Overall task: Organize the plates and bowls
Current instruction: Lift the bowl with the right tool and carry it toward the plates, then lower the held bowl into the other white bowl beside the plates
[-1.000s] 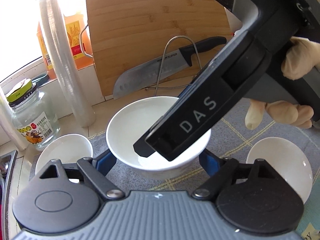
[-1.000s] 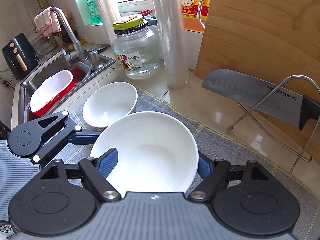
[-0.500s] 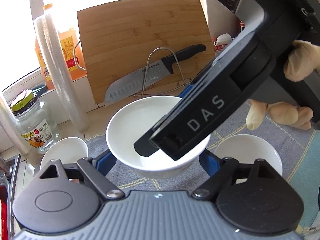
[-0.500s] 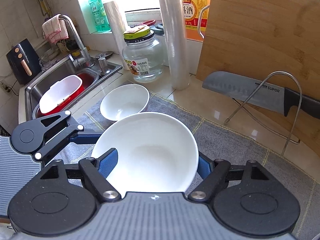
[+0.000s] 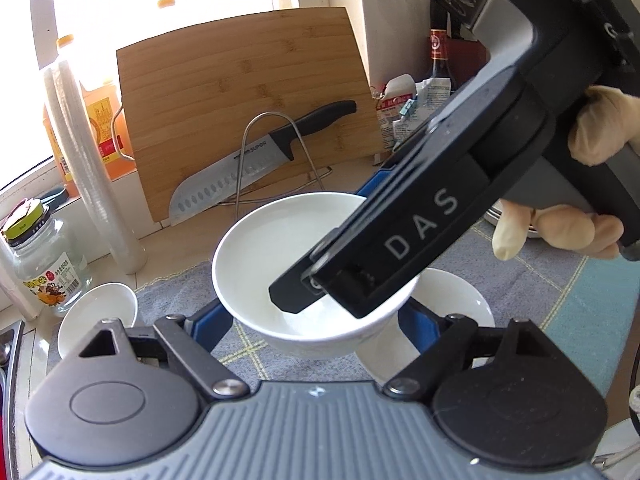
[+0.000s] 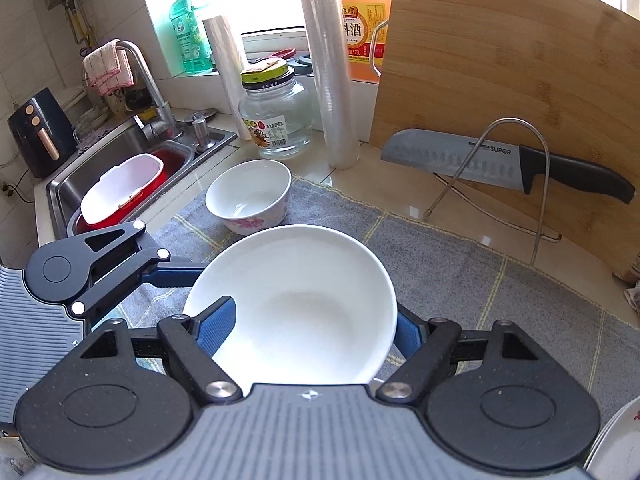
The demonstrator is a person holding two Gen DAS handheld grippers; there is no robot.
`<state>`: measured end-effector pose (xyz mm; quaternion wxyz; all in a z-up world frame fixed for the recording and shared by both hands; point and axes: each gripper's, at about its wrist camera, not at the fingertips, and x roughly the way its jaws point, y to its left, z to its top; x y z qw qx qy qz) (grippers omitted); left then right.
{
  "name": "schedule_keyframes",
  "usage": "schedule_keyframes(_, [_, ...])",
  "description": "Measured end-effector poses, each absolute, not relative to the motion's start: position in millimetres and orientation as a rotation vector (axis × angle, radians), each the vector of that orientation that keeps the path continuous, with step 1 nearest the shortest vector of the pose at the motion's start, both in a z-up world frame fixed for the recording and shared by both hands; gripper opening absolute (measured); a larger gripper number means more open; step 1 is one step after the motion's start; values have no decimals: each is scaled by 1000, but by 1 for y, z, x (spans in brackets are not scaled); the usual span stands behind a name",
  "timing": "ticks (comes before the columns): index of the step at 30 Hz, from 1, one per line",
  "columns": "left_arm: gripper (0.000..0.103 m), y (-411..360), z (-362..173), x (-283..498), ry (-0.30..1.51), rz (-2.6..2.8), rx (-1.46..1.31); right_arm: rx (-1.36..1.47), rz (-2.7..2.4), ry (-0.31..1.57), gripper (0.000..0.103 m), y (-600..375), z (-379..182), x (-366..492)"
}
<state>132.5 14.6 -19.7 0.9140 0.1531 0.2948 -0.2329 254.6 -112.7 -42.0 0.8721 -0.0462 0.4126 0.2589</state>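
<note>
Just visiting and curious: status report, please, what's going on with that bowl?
Left hand-held gripper and right hand-held gripper both clamp the white bowl. Held off the mat, partly over a second bowl. Nothing blocking.

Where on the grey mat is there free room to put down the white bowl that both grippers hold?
The mat is bare between the held bowl, the knife stand and the cutting board. It is crowded toward the sink, where the flowered bowl and the left gripper are. Another bowl sits under the held one.
</note>
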Motion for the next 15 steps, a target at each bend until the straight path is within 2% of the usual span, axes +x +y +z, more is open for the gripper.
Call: schedule_keyframes(15, [89,-14,-28,117,609,-627,327,-45,428,896,85,-148,-50,220])
